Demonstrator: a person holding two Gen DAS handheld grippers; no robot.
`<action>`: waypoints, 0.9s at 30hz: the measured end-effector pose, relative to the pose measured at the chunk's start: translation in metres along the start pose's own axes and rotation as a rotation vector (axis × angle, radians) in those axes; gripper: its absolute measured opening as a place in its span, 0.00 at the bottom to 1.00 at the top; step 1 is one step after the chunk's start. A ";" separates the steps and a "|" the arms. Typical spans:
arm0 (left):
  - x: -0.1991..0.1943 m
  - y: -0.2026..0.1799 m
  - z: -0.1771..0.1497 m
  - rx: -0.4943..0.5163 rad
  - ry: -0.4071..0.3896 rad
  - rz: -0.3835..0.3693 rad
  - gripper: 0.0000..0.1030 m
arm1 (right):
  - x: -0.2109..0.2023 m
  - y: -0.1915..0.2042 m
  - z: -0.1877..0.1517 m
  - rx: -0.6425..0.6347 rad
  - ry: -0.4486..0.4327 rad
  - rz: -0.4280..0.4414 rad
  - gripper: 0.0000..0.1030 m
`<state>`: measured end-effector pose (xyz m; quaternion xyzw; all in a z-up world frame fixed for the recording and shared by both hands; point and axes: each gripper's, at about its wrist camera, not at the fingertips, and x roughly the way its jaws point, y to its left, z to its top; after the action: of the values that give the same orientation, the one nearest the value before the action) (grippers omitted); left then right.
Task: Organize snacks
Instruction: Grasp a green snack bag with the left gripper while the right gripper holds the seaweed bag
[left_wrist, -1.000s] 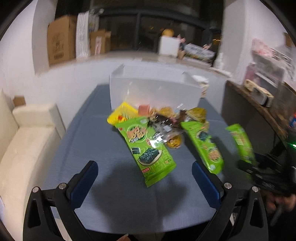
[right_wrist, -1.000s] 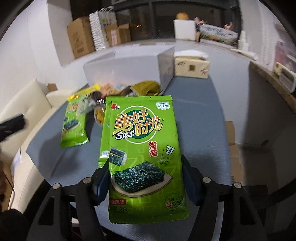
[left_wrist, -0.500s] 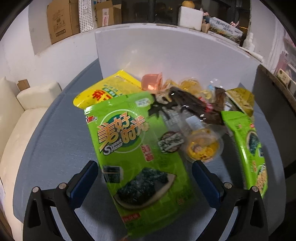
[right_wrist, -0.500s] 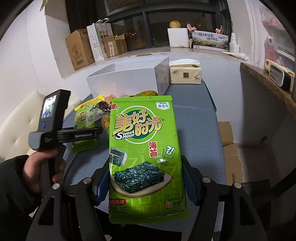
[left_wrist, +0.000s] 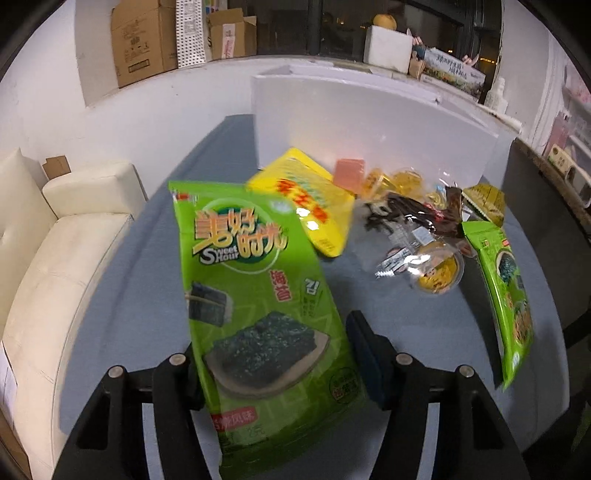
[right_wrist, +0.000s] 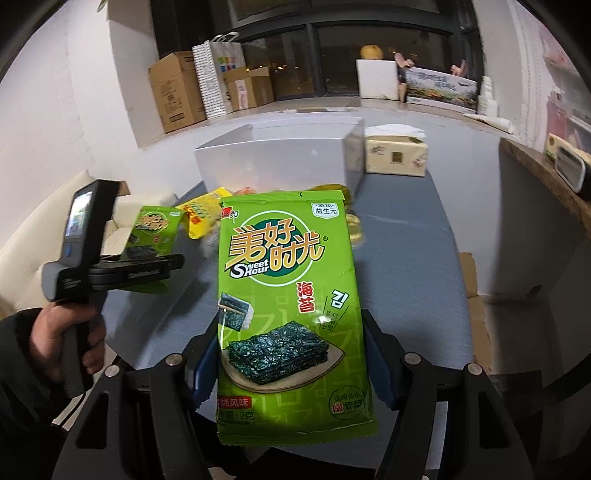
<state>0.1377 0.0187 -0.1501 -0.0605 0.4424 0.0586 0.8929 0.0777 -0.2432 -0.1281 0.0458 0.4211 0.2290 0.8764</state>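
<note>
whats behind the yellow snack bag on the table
The white box stands right behind the yellow bag. From both wrist views its walls hide whatever is inside.

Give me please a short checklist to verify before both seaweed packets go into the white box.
1. Left tongs shut on a seaweed packet: ok.
2. Right tongs shut on a second seaweed packet: ok.
3. White box top open: ok.
4. Room inside the box: cannot tell, the interior is hidden.
5. Both packets lifted off the table: ok.
6. Snacks left to sort: not ok, the yellow bag and a third seaweed packet lie on the table.
</note>
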 end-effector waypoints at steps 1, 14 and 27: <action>-0.005 0.006 0.001 -0.004 -0.008 -0.014 0.65 | 0.003 0.006 0.004 -0.009 -0.004 0.007 0.70; -0.016 0.027 0.049 0.060 -0.018 -0.146 0.23 | 0.032 0.040 0.081 -0.070 -0.072 -0.010 0.70; 0.036 0.031 0.020 0.078 0.083 0.003 0.99 | 0.036 0.039 0.070 -0.060 -0.044 0.022 0.70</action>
<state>0.1704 0.0545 -0.1683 -0.0272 0.4809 0.0402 0.8754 0.1357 -0.1844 -0.0987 0.0291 0.3940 0.2501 0.8839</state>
